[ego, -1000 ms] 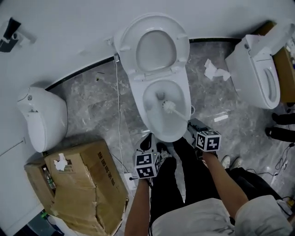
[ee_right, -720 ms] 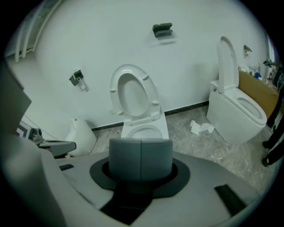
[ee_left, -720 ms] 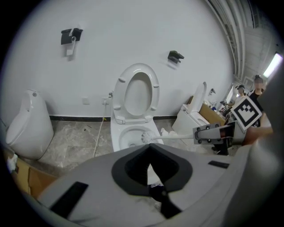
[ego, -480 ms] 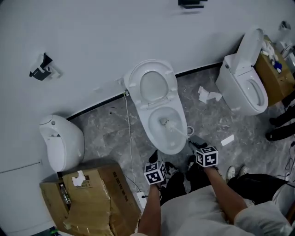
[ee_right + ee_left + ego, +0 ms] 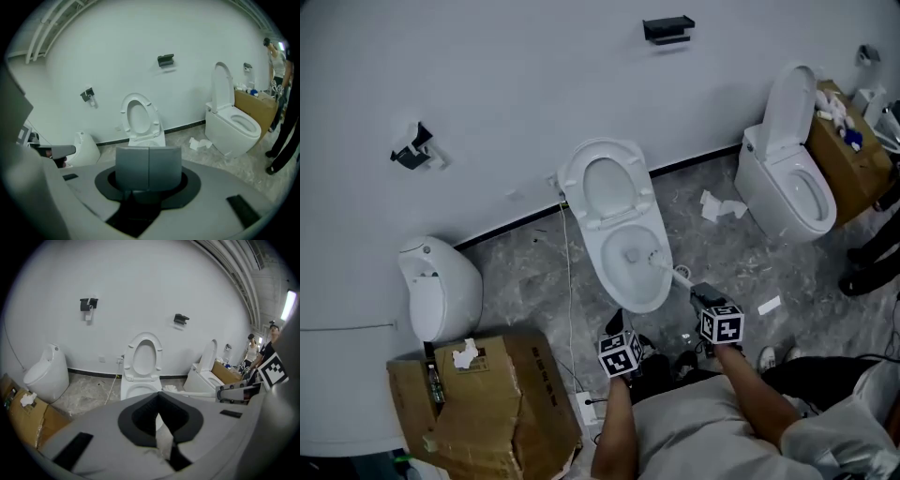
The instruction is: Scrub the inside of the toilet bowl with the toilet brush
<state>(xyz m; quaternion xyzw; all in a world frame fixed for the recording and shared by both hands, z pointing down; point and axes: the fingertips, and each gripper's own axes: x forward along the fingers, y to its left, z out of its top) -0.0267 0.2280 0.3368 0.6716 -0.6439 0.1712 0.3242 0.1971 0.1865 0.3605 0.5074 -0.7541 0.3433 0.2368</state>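
A white toilet stands at the wall with its seat and lid up; it also shows in the left gripper view and the right gripper view. The white toilet brush slants over the bowl's right side, its head inside the rim. My right gripper is shut on the handle, just off the bowl's front right. From the left gripper view, the brush runs level out of that gripper. My left gripper hangs shut and holds nothing in front of the bowl, its fingers closed together.
A white urinal and a torn cardboard box sit at the left. A second toilet and a brown box stand at the right. Crumpled paper and a cable lie on the grey floor. Someone's shoes are at the right.
Both grippers have risen and drawn back from the toilet, which now looks smaller. The brush stays in the right gripper, its head nearer the bowl's right rim.
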